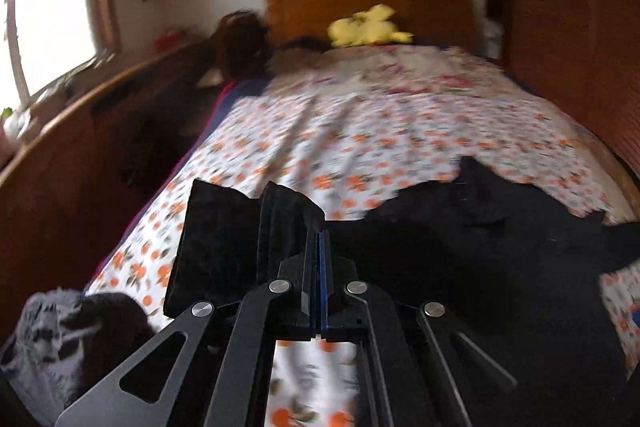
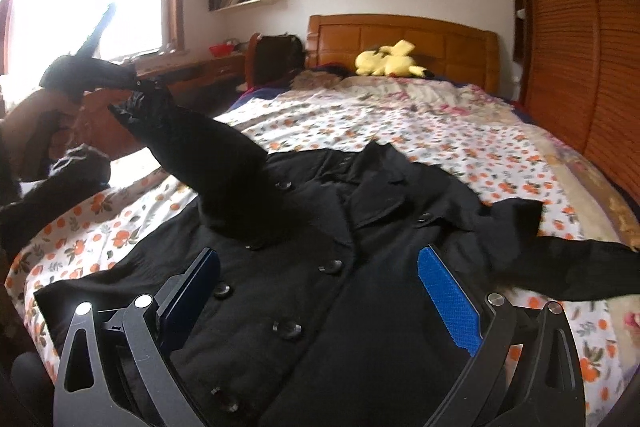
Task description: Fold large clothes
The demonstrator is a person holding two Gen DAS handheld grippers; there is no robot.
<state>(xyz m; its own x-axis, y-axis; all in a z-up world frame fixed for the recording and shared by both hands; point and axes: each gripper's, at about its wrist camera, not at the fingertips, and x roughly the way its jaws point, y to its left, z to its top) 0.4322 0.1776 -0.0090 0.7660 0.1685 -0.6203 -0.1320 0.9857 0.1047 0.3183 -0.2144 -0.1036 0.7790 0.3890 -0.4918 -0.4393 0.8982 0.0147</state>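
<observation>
A black double-breasted coat (image 2: 360,267) lies face up on the flowered bedspread (image 2: 400,123), collar toward the headboard. My left gripper (image 1: 319,239) is shut on the cuff of the coat's left sleeve (image 1: 224,239) and holds it lifted above the bed; in the right wrist view that sleeve (image 2: 208,155) rises up and left from the coat toward the left gripper (image 2: 132,83). My right gripper (image 2: 320,291) is open and empty, hovering over the coat's buttoned front. The coat's other sleeve (image 2: 580,267) lies flat to the right.
A yellow plush toy (image 2: 388,63) sits by the wooden headboard (image 2: 440,39). A wooden desk (image 2: 192,71) runs under the window at left, and a slatted wardrobe (image 2: 580,47) stands at right. A grey patterned cloth (image 1: 52,339) lies at the bed's near left corner.
</observation>
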